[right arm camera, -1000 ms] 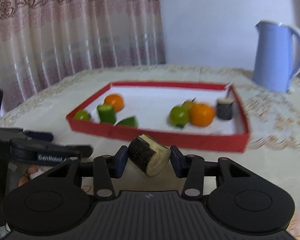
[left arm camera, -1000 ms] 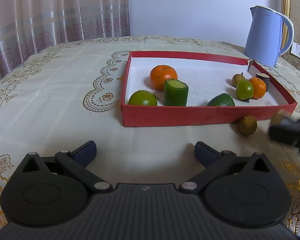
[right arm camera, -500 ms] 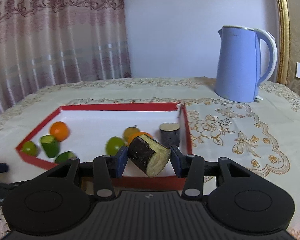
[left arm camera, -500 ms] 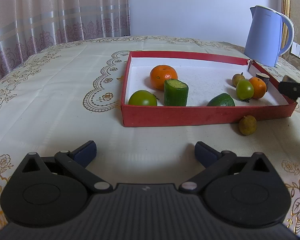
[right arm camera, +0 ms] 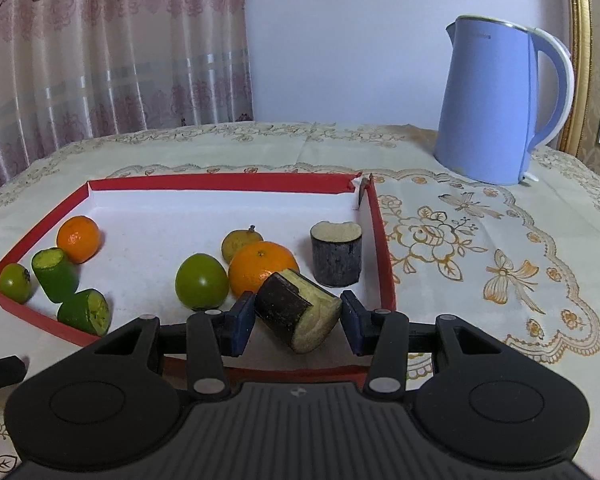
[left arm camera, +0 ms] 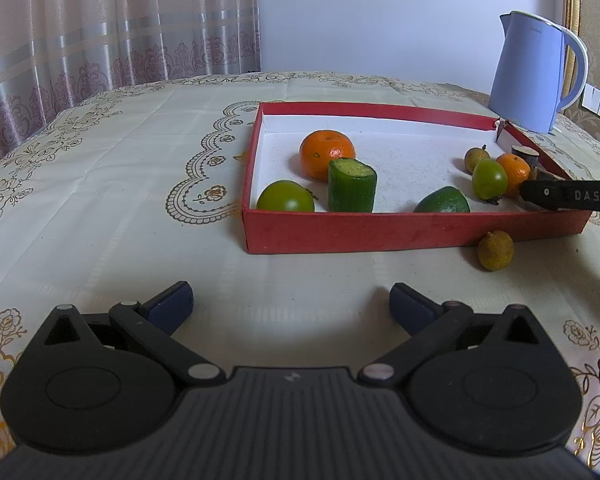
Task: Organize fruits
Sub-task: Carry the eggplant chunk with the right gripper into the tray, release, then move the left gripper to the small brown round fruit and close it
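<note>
Over the near right corner of the red tray point(right arm camera: 383, 240), a dark-skinned cut piece point(right arm camera: 296, 310) is held tilted by the right gripper point(right arm camera: 298, 318), pale cut face turned toward the camera. The blue pads point(right arm camera: 240, 318) are closed against its two sides. Whether the piece touches the tray floor cannot be told.

Inside the tray, as seen from the right wrist: a second dark cut piece point(right arm camera: 336, 254) is stood upright just beside the right wall. An orange point(right arm camera: 262, 266), a green round fruit point(right arm camera: 201, 280) and a small brownish fruit point(right arm camera: 240, 242) are clustered near it. At the left end a smaller orange point(right arm camera: 78, 239), an upright cucumber chunk point(right arm camera: 55, 274), a green cut piece lying on its side point(right arm camera: 85, 312) and another green round fruit point(right arm camera: 15, 282) are grouped.

On the tablecloth point(left arm camera: 100, 184) in front of the tray, the left gripper point(left arm camera: 292, 306) is held low, its fingers point(left arm camera: 168, 306) spread wide with nothing between them. A small yellowish-brown fruit point(left arm camera: 495, 250) is left outside the tray, just beside its front wall toward the right end. In the left wrist view the right gripper is seen only as a dark bar across the tray's right corner.

A blue kettle point(right arm camera: 496, 100) is set on the table beyond the tray's far right corner. A patterned curtain point(left arm camera: 100, 28) is hung behind.
</note>
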The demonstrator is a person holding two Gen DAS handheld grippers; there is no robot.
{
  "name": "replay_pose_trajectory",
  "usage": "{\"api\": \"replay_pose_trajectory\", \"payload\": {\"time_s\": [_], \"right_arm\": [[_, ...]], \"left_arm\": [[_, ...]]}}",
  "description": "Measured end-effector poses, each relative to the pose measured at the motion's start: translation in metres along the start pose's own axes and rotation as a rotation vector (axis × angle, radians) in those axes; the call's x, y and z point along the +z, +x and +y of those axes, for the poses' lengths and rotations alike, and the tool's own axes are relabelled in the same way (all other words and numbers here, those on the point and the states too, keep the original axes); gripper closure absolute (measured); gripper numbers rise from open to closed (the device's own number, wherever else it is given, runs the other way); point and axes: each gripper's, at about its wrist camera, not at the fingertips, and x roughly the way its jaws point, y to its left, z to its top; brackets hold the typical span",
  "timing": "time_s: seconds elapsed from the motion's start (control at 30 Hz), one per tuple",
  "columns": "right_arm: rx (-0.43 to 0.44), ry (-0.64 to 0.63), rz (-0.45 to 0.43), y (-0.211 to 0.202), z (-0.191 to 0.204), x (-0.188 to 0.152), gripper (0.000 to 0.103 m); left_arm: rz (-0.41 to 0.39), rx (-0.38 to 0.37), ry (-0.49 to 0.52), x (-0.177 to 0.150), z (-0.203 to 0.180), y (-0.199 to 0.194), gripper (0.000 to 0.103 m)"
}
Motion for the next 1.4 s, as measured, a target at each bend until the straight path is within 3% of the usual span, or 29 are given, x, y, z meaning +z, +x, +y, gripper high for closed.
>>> {"api": "replay_pose_trajectory", "payload": {"time_s": [0.17, 0.23, 0.3, 0.37, 0.73, 1.07, 1.23, 1.33, 1.4], "right_arm": [[0.006, 0.001, 0.004, 0.000, -0.001, 0.000, 0.057], [0.018, 0.004, -0.004, -0.003, -0.001, 0.000, 0.049], [0.017, -0.005, -0.021, -0.011, 0.000, -0.001, 0.030], [-0.004, -0.019, -0.061, -0.022, 0.002, -0.003, 0.023], [0.042, -0.009, -0.117, -0.076, -0.011, -0.032, 0.022], [-0.003, 0.021, 0.005, -0.061, -0.022, -0.049, 0.022], [0.022, 0.055, 0.041, -0.054, -0.029, -0.051, 0.012], [-0.003, 0.014, 0.057, -0.051, -0.021, -0.051, 0.010], [-0.017, -0.006, 0.064, -0.050, -0.017, -0.051, 0.008]], "left_arm": [[0.000, 0.000, 0.000, 0.000, 0.000, 0.000, 0.000], [0.000, 0.000, 0.000, 0.000, 0.000, 0.000, 0.000], [0.000, 0.000, 0.000, 0.000, 0.000, 0.000, 0.000], [0.000, 0.000, 0.000, 0.000, 0.000, 0.000, 0.000], [0.000, 0.000, 0.000, 0.000, 0.000, 0.000, 0.000], [-0.001, 0.000, -0.001, 0.000, 0.000, 0.000, 0.000], [-0.009, -0.009, -0.011, 0.000, 0.001, -0.001, 0.000], [-0.006, -0.049, -0.011, -0.002, -0.002, -0.007, 0.000], [-0.003, -0.115, -0.019, -0.001, -0.007, -0.014, 0.000]]}}
